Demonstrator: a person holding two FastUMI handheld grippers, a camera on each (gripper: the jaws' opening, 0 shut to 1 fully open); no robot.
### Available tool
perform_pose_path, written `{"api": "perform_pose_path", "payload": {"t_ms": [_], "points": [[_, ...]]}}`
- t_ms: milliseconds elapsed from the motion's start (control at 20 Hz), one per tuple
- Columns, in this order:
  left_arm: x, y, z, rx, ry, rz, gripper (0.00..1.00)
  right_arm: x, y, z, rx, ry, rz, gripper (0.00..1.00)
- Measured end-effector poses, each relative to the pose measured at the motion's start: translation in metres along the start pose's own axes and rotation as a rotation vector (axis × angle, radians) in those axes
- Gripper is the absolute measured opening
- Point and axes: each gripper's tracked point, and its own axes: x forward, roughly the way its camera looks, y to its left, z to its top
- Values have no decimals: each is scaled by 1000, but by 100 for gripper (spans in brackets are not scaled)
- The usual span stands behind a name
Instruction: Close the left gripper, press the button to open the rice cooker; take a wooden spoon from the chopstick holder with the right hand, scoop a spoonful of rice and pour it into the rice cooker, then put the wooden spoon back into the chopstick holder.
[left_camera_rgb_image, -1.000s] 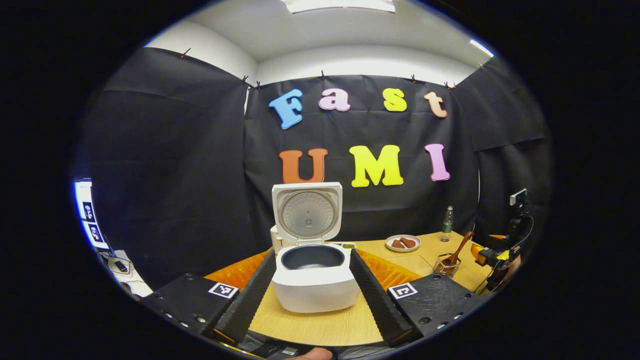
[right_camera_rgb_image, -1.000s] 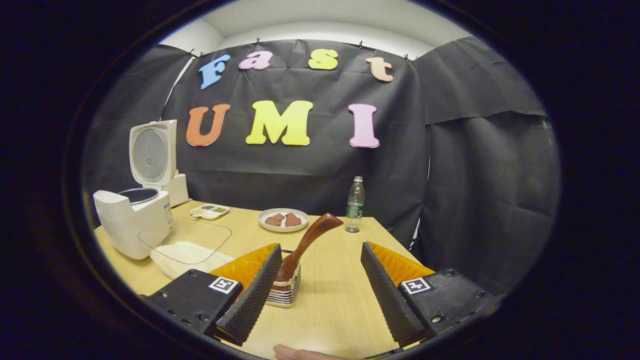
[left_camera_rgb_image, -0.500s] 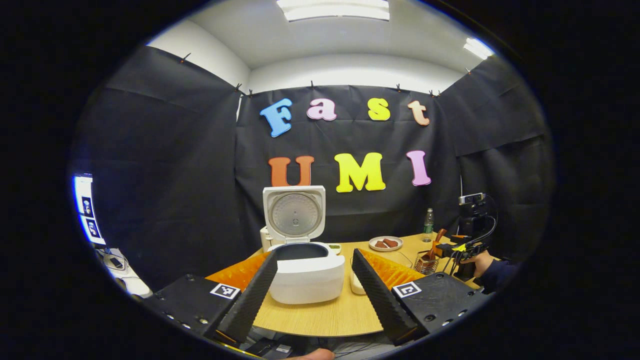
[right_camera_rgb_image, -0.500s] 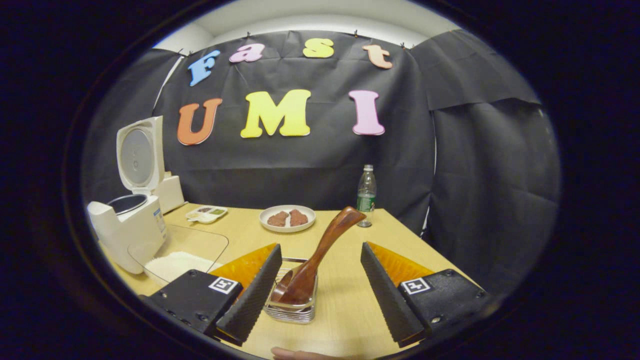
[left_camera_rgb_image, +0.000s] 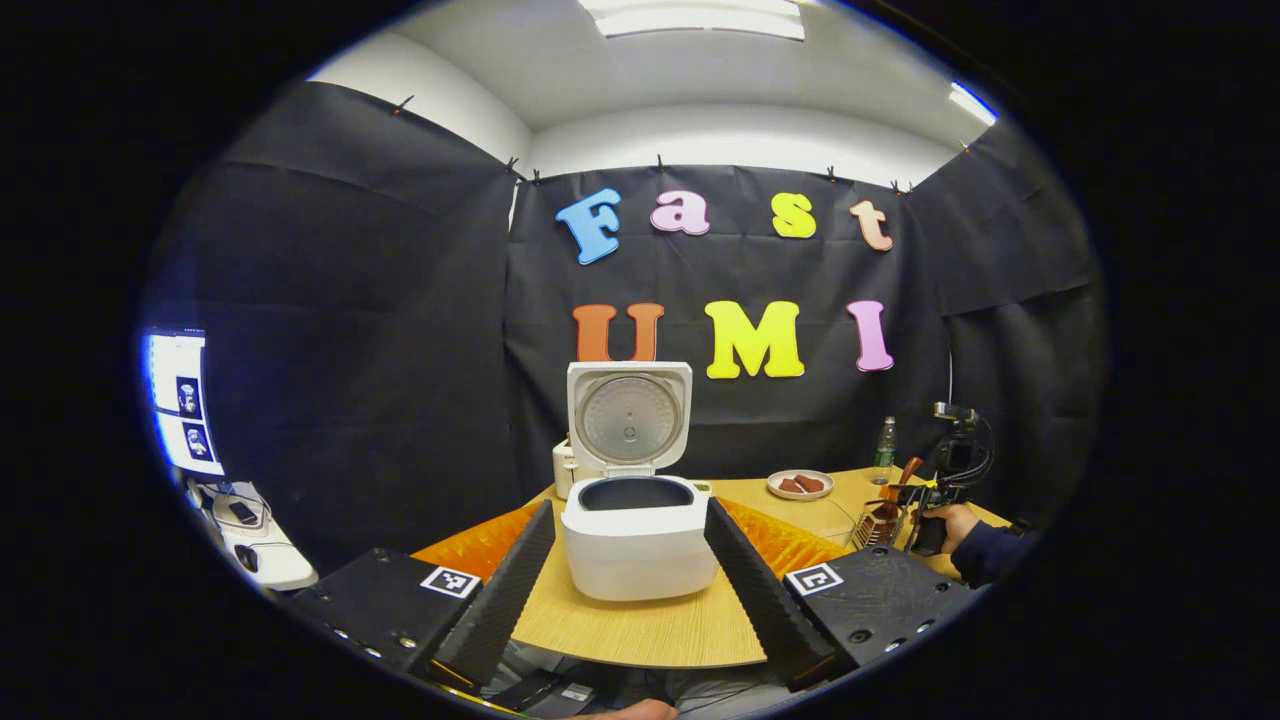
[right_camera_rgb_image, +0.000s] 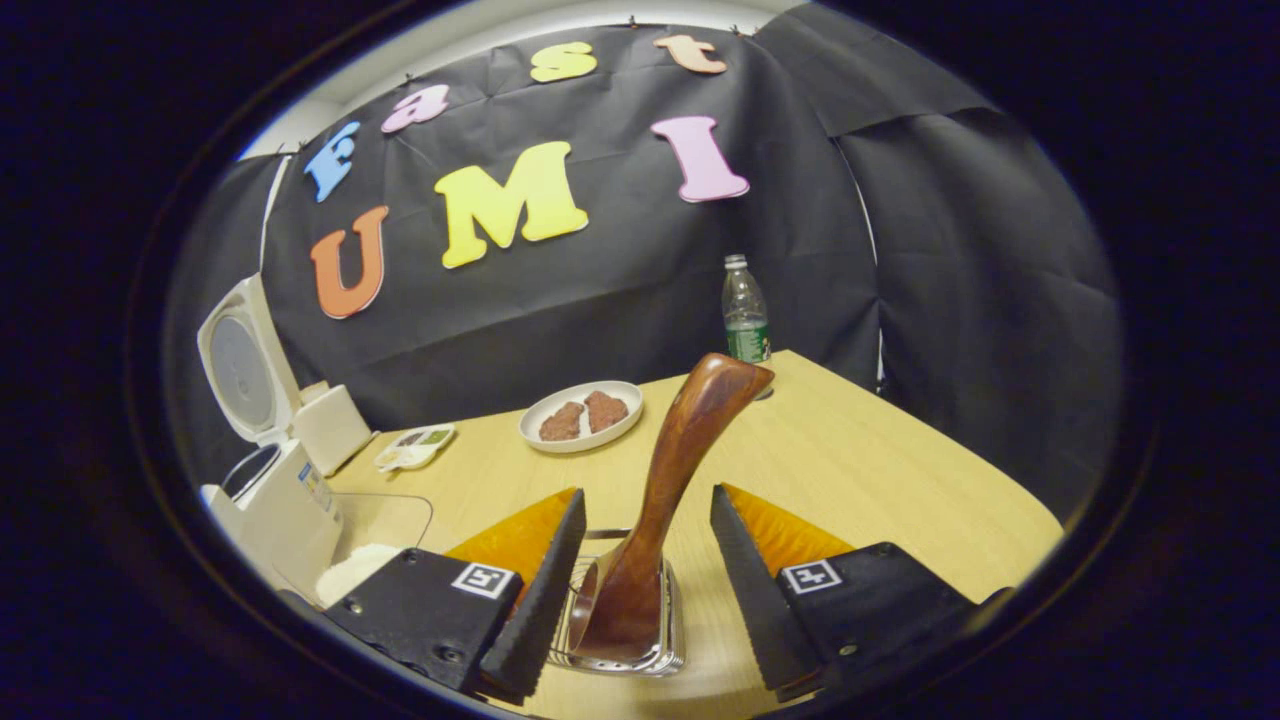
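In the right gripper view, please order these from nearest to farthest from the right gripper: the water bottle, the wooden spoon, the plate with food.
1. wooden spoon: between the open fingers of the right gripper, standing in the chopstick holder.
2. plate with food: mid-table, left of the spoon's tip.
3. water bottle: at the table's far edge, by the cloth wall.
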Motion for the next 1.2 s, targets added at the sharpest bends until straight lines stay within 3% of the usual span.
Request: {"api": "perform_pose_path", "payload": {"t_ms": [150, 250, 300, 400, 800, 1200], "points": [[1, 5, -6, -8, 5, 4, 95, 0, 5, 6, 23, -14, 14, 60], [-1, 7, -13, -15, 17, 2, 96, 0, 8, 4, 23, -13, 23, 30], [0, 9, -16, -18, 24, 1, 95, -7, 18, 5, 25, -12, 59, 26], [-2, 12, -20, -24, 35, 1, 95, -13, 18, 10, 2, -33, 38, 18], [-6, 30, -30, -39, 37, 11, 96, -57, 40, 59, -44, -177, 35, 12], [18, 45, -27, -44, 34, 9, 95, -102, 105, 96, -71, -230, 142, 12]]}}
